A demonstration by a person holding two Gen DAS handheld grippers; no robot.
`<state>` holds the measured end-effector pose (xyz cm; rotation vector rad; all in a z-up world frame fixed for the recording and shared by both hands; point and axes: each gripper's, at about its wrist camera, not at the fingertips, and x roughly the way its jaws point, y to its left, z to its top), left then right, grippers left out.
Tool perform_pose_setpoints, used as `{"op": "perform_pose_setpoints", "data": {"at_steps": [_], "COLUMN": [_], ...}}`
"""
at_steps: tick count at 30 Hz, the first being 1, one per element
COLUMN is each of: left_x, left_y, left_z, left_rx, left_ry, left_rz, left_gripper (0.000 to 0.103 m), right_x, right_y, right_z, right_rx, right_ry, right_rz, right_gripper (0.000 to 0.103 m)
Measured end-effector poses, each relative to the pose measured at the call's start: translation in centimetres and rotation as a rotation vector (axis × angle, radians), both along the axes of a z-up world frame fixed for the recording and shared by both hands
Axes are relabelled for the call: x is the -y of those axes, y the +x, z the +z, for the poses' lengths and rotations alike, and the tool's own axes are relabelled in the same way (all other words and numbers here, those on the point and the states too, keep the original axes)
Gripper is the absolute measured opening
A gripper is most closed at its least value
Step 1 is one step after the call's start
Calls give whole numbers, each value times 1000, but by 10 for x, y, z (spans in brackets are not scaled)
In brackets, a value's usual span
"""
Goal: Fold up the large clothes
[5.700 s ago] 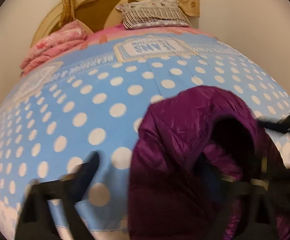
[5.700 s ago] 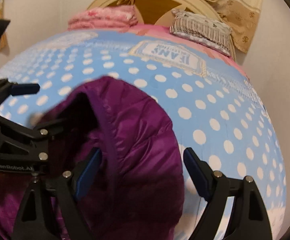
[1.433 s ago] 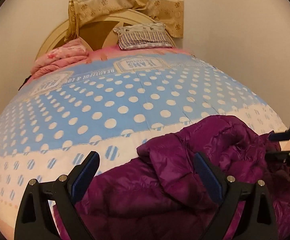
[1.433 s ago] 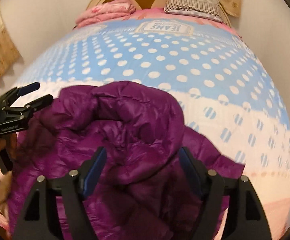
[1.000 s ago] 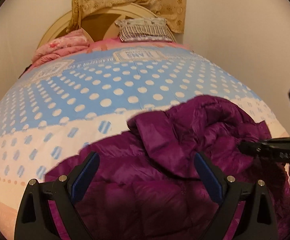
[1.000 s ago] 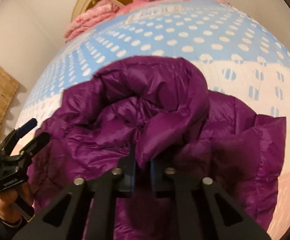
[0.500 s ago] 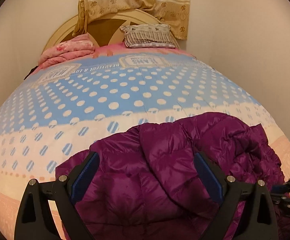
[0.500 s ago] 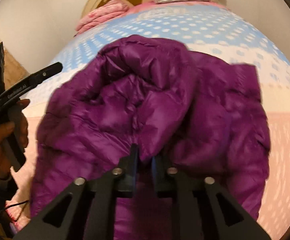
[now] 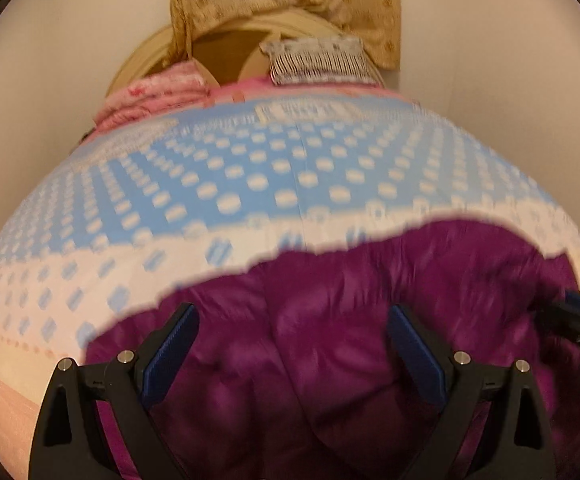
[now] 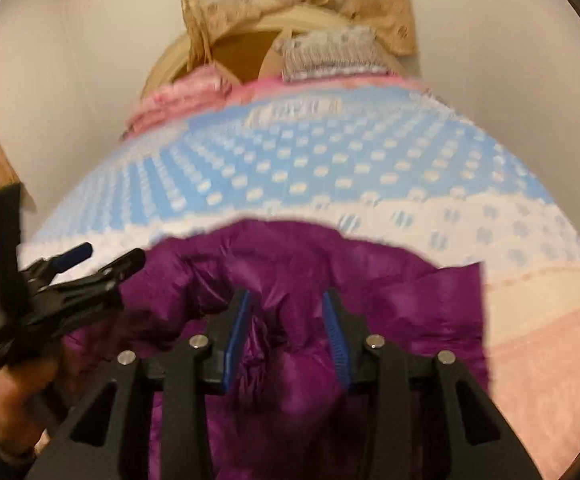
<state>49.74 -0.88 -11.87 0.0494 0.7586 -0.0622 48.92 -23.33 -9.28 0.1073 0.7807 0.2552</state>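
On dotted bedspread (image 9: 250, 184) — puffy purple jacket (image 9: 330, 320)

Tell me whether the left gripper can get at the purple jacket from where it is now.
Probably yes. The left gripper is wide open, with the purple jacket lying on the bed directly under and between its fingers; nothing lies over the jacket there.

A glossy, quilted purple puffer jacket (image 9: 370, 320) lies bunched on the near end of the bed with the blue polka-dot cover (image 9: 250, 168), its padding heaped in soft folds, one flatter panel seemingly spread toward the right edge.
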Motion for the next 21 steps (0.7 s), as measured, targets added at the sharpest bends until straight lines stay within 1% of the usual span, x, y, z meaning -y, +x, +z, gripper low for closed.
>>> {"op": "perform_pose_setpoints", "data": {"at_steps": [1,3,4,6,8,17,21], "left_x": [0,-2,-3,-3,-2,-1,-2], "left_y": [0,0,0,1,4,9,11], "left_z": [-11,-27,-33,-38,-41,-49,-50], "left_rx": [-23,-62,-79,-84,-100,-128,-138], "left_ry": [-4,-24,-36,-52,-49,-58,-61], "left_rz": [-3,-14,-22,-24,-25,-22,-22], "left_gripper": [95,96,96,96,98,100,100], "right_x": [-3,-9,-7,-7,-9,-8,-13], "right_y": [5,8,4,-1,-5,-15,-15], "right_z": [-12,-44,-57,-68,-72,-72,-72], "right_rx": [-24,-82,-92,-76,-56,-36,-37], "right_ry": [10,-32,-23,-29,-53,-72,-105], "right_rz": [17,16,16,20,29,16,10], "right_gripper": [41,41,41,41,41,41,41]}}
